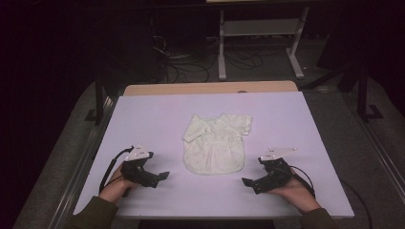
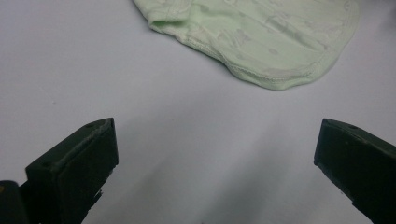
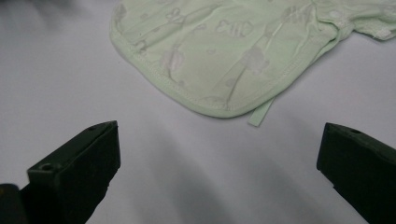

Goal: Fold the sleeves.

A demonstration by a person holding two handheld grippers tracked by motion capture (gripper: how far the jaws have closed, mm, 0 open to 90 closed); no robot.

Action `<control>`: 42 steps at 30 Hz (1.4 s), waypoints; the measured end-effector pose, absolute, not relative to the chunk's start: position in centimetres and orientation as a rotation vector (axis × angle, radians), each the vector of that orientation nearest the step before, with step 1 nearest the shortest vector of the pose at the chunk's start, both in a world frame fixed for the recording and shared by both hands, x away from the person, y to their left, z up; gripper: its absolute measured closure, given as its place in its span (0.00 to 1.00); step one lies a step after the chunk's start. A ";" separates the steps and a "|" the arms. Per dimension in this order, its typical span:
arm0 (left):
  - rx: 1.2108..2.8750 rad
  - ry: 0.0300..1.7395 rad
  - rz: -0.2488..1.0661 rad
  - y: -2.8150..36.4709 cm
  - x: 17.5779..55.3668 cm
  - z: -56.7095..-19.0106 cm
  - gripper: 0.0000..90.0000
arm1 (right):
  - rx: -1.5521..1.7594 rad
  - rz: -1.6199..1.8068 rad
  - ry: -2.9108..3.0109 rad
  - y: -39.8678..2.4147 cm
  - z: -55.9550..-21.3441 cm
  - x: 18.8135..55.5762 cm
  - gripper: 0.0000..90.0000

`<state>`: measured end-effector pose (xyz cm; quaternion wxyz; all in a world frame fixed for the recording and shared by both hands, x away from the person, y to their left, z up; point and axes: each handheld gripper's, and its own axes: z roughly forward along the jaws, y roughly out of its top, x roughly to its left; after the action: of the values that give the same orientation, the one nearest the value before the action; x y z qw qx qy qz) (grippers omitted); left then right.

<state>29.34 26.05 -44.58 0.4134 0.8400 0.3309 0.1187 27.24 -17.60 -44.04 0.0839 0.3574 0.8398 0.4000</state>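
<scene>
Left gripper (image 1: 161, 176) at seven o'clock and right gripper (image 1: 248, 182) at five rest on the white table (image 1: 143, 119), jaws spread wide, gripping nothing. The pale green baby shirt (image 1: 216, 144) lies flat at centre, untouched; all handling remains ahead

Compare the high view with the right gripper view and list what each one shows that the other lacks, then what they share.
High view alone: the whole pale green baby shirt with both short sleeves, the left hand-held gripper and right hand-held gripper either side of it, the person's hands, and the floor cables beyond the table.

Right gripper view alone: the faint print on the fabric, the stitched hem, and a small ribbon tab poking out from under the hem.

Both: the shirt lying flat on the white table, untouched, with the right gripper's jaws wide apart.
</scene>
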 end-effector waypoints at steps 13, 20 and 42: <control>2.108 0.867 0.273 26.2 29.6 -44.9 0.00 | 1.087 1.191 2.488 -17.6 -43.1 28.1 0.00; 2.101 0.876 0.260 26.2 29.7 -44.8 0.00 | 1.101 1.176 2.480 -17.5 -43.0 28.8 0.00; 2.114 0.868 0.295 26.0 29.5 -44.7 0.00 | 1.127 1.176 2.442 -17.1 -42.3 31.0 0.00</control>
<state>29.51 25.98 -44.69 0.4067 0.8381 0.3442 0.1171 30.97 -17.10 -42.25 0.1028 0.3818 0.8276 0.3983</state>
